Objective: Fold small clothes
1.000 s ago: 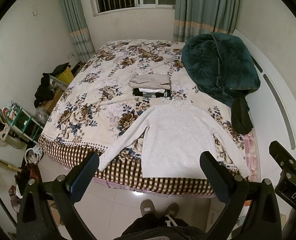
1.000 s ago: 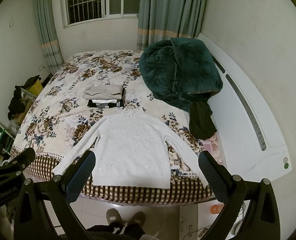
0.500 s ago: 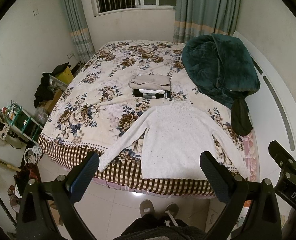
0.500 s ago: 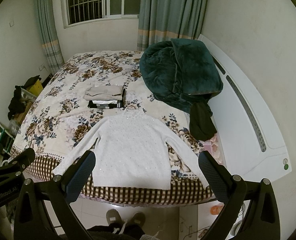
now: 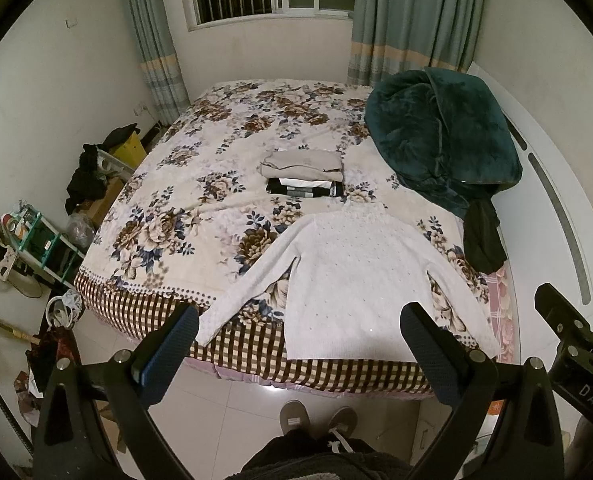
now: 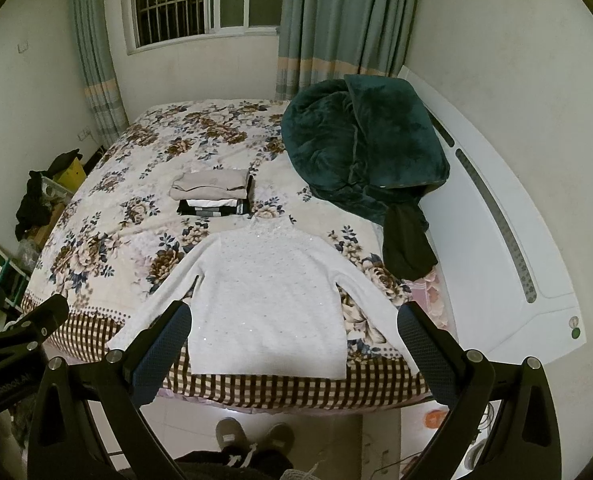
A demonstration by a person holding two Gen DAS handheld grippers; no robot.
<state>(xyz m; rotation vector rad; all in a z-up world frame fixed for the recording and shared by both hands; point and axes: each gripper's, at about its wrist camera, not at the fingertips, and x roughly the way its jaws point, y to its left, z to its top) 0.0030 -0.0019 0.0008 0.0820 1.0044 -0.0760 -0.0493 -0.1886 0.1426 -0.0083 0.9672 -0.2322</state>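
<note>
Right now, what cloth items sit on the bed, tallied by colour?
White sweater, spread flat: 1
Dark green blanket, bunched: 1
Black garment, beside the blanket: 1
Folded stack, beige on top: 1
Total: 4

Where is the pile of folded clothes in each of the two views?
Left wrist view: the pile of folded clothes lies near the picture's middle, just beyond the white sweater.
Right wrist view: the pile lies left of centre.
Shared landmark: the dark green blanket, right of the pile in both.
</note>
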